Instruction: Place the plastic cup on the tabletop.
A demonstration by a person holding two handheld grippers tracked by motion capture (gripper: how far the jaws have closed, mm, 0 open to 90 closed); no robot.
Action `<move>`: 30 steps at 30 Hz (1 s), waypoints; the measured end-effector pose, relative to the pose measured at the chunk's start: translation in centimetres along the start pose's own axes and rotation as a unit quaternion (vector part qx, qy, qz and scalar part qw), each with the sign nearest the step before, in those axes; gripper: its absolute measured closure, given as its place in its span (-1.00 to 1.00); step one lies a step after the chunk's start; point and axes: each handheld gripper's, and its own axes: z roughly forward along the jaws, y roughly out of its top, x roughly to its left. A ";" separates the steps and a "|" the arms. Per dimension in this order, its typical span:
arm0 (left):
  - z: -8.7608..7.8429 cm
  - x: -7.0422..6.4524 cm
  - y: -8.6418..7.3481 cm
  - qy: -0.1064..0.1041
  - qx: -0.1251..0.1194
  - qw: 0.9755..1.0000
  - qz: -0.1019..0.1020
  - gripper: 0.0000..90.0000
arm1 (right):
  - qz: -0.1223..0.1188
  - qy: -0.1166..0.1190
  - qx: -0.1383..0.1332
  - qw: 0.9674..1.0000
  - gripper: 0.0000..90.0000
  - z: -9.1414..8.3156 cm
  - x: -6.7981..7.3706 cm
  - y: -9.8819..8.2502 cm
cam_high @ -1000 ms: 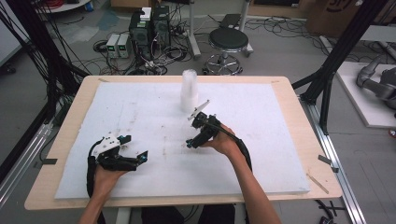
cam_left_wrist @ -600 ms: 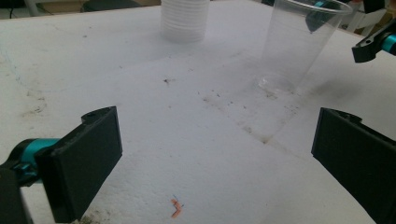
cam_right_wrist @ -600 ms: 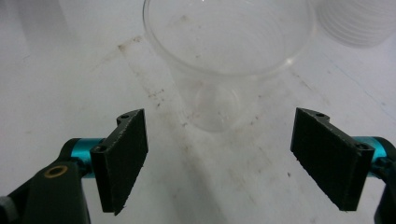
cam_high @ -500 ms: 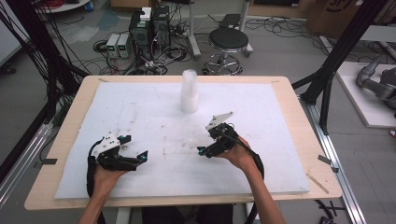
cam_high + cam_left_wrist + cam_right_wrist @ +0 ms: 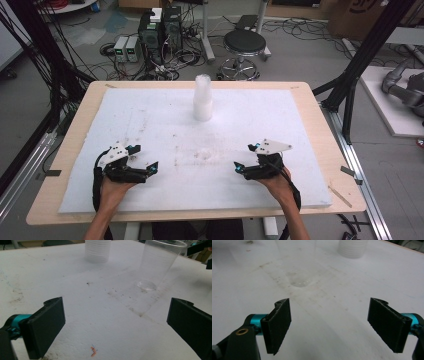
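Note:
A stack of clear plastic cups [image 5: 202,102] stands upright at the far middle of the white foam board [image 5: 300,120]; it is also in the left gripper view [image 5: 97,251] and the right gripper view [image 5: 353,248]. A single clear cup [image 5: 157,265] stands upright on the board between the two grippers, faint in the high view [image 5: 205,150], with its base in the right gripper view [image 5: 298,282]. My left gripper [image 5: 144,159] [image 5: 117,315] rests open at the near left. My right gripper [image 5: 244,158] [image 5: 329,317] rests open at the near right. Both point toward the single cup and hold nothing.
The board lies on a wooden table [image 5: 325,130] and is stained and scuffed around its middle. A tiny orange scrap [image 5: 93,351] lies just before the left jaws. A stool [image 5: 244,45], power units and cables stand on the floor beyond the far edge.
My right gripper has drawn back from near the cup stack toward the near right of the board. The left gripper has stayed put.

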 end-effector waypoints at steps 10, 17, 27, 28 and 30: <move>-0.2 0.0 -0.1 -0.002 -0.009 1.000 0.000 -0.96 | 0.045 -0.067 -0.055 0.995 -0.57 -1.9 -1.4 -2.8; -0.3 -0.1 -0.1 0.000 -0.016 1.000 0.005 -0.96 | 0.058 -0.088 -0.067 0.992 -0.57 -1.9 -1.9 -3.5; -0.4 -0.1 -0.2 -0.005 -0.017 1.000 0.006 -0.96 | 0.061 -0.094 -0.065 0.992 -0.57 -1.7 -2.1 -4.0; -0.4 -0.1 -0.2 -0.004 -0.017 1.000 0.008 -0.96 | 0.064 -0.094 -0.063 0.992 -0.57 -1.6 -2.1 -4.0; -0.4 -0.1 -0.2 -0.004 -0.019 1.000 0.008 -0.96 | 0.064 -0.095 -0.062 0.992 -0.57 -1.6 -2.1 -4.0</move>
